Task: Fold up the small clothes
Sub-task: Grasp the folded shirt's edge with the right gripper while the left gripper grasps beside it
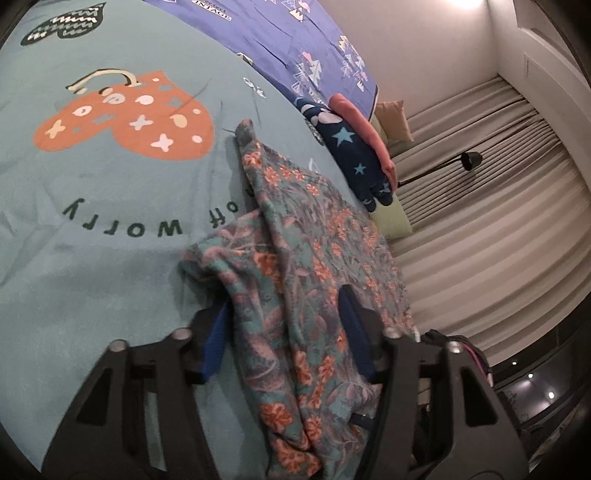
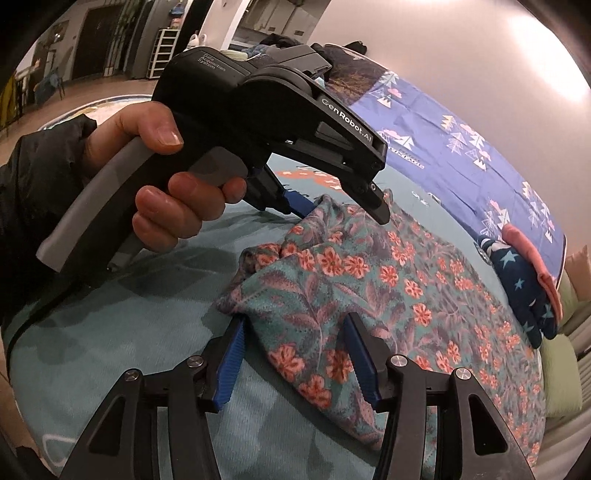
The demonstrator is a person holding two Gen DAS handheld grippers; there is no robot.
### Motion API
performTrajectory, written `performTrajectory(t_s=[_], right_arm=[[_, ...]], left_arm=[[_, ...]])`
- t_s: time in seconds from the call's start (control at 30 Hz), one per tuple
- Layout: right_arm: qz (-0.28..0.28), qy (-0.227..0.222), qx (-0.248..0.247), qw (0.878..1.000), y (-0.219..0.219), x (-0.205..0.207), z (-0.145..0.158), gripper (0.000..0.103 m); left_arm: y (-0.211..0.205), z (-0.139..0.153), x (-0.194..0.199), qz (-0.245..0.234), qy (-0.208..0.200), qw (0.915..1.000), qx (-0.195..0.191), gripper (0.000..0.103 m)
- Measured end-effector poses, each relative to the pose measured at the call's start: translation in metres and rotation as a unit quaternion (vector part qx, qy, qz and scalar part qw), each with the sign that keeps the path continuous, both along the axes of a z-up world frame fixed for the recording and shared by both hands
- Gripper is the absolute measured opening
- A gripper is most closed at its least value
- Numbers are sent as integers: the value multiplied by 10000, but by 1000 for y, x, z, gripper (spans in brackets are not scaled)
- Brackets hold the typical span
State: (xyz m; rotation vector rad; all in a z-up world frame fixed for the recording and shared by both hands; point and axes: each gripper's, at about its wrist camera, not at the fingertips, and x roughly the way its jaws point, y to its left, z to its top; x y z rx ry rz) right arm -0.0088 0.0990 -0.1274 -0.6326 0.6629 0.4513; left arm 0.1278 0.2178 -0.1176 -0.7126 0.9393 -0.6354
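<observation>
**Mia:** Where is the flowery cloth?

**Ben:** It lies bunched on the green bed cover, near the bed's right edge.

**Mia:** What is the left tool doing?

**Ben:** Its blue pads are apart, with cloth between them. I cannot tell if they squeeze it.

**Mia:** And the right tool?

**Ben:** Same. Its pads sit on both sides of a near fold. A hand holds the left tool.

A bed under a teal printed sheet is carrying a floral garment, a folded pile of clothes near its edge, and a blue blanket beyond.
</observation>
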Motion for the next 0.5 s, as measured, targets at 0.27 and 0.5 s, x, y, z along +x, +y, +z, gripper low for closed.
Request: performTrajectory(t_s=[0.27, 0.5], right_arm=[[-163, -23, 243, 9996, -6, 5, 2, 14], [-368, 431, 906, 9943, -22, 17, 15, 10]], left_arm=[[7, -5, 2, 231, 184, 9994, 162, 12], [-2, 11, 2, 332, 45, 9985, 432, 7]])
